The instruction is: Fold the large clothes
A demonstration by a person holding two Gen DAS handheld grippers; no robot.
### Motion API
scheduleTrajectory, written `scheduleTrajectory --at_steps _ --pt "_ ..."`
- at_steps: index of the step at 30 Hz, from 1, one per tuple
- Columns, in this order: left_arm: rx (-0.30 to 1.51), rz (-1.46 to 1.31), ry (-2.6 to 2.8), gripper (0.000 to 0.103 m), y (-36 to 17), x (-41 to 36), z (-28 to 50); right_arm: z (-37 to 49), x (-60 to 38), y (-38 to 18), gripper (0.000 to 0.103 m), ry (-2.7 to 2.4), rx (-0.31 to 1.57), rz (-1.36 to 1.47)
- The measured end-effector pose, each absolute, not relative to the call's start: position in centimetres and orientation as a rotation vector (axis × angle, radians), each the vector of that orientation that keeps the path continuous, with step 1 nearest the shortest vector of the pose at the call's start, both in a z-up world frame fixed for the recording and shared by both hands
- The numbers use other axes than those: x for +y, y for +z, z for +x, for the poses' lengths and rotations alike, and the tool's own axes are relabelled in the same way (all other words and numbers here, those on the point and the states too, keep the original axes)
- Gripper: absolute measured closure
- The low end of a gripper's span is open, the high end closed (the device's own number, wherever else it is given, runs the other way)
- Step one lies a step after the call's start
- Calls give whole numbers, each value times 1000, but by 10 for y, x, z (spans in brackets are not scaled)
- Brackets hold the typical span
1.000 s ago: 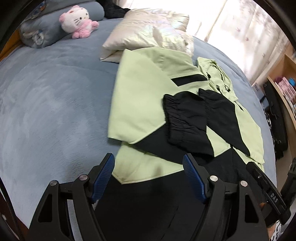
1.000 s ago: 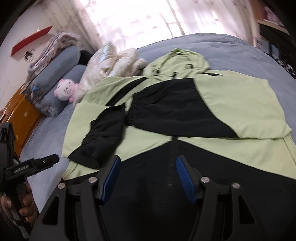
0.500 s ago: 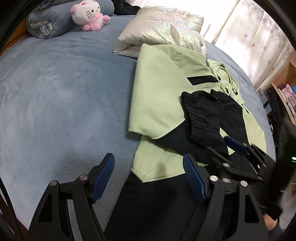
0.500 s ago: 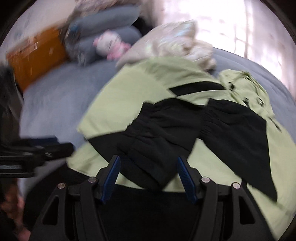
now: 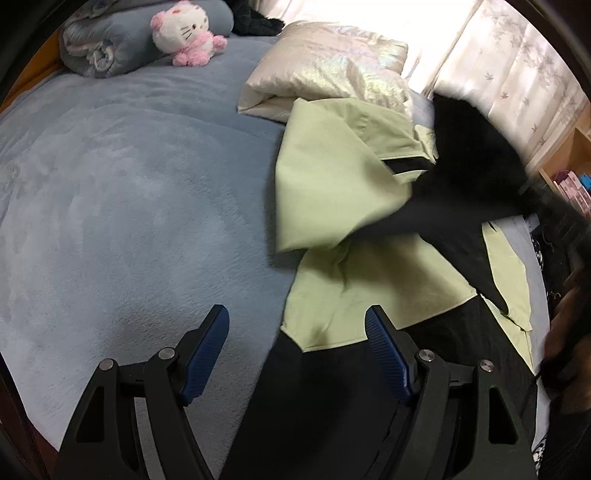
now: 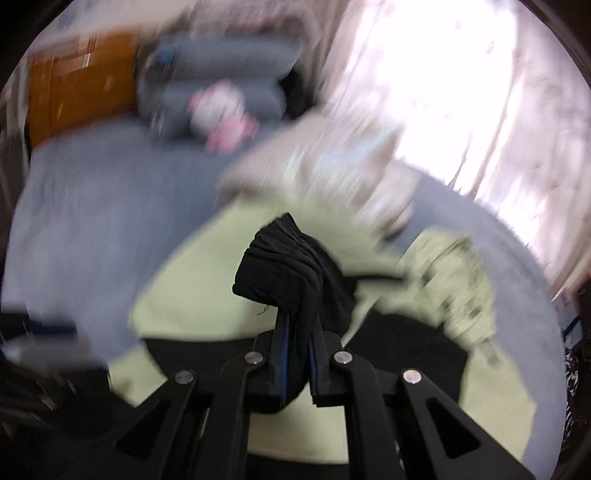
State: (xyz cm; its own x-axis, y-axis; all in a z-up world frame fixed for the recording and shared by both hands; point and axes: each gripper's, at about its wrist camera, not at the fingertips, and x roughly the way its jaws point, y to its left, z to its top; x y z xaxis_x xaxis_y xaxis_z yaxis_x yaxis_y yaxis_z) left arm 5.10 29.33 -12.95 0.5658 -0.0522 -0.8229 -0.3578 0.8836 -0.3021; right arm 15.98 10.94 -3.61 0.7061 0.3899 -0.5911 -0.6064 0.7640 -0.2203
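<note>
A light green and black jacket [image 5: 332,192] lies on the blue-grey bed [image 5: 129,206]. My left gripper [image 5: 297,336] is open and empty, hovering over the jacket's near left hem. My right gripper [image 6: 297,332] is shut on the black sleeve cuff [image 6: 288,266], which bunches up above the fingers; this view is blurred by motion. In the left wrist view the black sleeve [image 5: 465,177] is lifted and stretched across the jacket toward the right.
A pink and white plush cat [image 5: 184,33] and a rolled grey blanket [image 5: 103,48] sit at the bed's head. A cream folded quilt [image 5: 328,70] lies behind the jacket. Curtains [image 5: 517,55] and a wooden shelf [image 5: 569,166] are at right.
My right gripper has closed on the black sleeve cuff and lifted it, pulling the sleeve off the jacket's front. My left gripper moved left a little and stayed open.
</note>
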Motion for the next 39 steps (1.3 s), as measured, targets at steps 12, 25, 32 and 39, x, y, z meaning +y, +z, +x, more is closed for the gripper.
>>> scheduleTrajectory --at_steps 12,25,32,39 --pt "980 -348 131 29 -125 265 73 200 -100 -105 59 175 899 -28" --pt "1033 -280 15 28 -133 287 215 223 -187 -133 49 248 982 346" --pt "1057 -307 0 28 -154 305 281 285 -205 -162 49 207 1033 446" --pt "1063 -334 -2 28 -174 322 314 313 -207 -182 48 267 1031 482"
